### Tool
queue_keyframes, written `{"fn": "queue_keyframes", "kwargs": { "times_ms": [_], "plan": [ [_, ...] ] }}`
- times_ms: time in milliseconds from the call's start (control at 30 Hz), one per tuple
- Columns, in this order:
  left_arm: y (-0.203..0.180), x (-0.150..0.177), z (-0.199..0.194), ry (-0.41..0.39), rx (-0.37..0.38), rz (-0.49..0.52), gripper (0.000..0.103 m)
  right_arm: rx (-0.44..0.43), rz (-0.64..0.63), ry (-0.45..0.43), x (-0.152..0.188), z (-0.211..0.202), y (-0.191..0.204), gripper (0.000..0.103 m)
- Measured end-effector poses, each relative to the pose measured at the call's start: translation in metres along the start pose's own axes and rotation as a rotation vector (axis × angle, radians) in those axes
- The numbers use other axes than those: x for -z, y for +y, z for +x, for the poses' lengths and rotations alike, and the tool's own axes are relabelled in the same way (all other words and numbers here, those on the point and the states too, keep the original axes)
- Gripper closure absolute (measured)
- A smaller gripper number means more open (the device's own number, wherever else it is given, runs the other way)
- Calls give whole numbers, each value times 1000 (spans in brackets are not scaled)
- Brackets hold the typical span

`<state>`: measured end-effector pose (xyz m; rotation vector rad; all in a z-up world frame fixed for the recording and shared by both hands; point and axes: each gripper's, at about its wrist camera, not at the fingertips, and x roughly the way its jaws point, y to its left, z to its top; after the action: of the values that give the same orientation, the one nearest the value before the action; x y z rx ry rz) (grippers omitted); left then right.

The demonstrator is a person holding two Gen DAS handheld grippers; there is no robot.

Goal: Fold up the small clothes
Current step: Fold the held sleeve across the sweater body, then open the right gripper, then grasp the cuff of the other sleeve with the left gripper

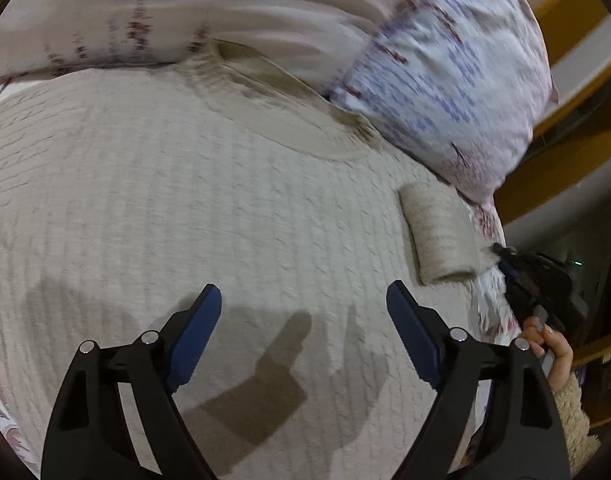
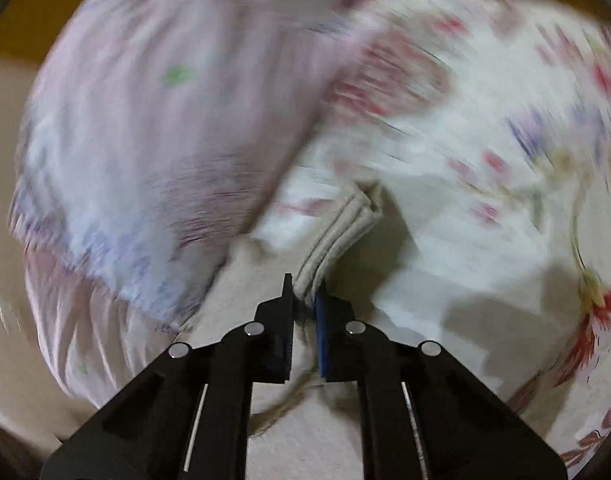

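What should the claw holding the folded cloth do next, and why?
Probably set it down and let go. The right claw is pinched on the folded cloth's end, which already lies on the bed, and the left claw is open, holding nothing.

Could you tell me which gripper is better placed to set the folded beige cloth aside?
The right. The right gripper has its jaws closed on the edge of the folded beige cloth, beside the pillow. The left gripper hangs open over bare bedspread, apart from the cloth.

bedspread [image 1: 185,184]: beige, quilted, covers bed | pillows [image 1: 457,80]: floral, along bed's far edge | sheet [image 2: 485,152]: floral, at bedspread's edge
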<state>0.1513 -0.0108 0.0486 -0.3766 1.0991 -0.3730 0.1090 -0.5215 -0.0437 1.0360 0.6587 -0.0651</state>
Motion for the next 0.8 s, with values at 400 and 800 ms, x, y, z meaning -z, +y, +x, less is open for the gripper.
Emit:
{"fn": "queue_keyframes", "kwargs": {
  "times_ms": [400, 800],
  "plan": [
    [55, -14, -38, -92, 74, -171, 25, -249, -533, 204, 113, 39, 177, 90],
    [89, -15, -29, -47, 101, -303, 31, -153, -529, 434, 157, 58, 142, 35]
  ]
}}
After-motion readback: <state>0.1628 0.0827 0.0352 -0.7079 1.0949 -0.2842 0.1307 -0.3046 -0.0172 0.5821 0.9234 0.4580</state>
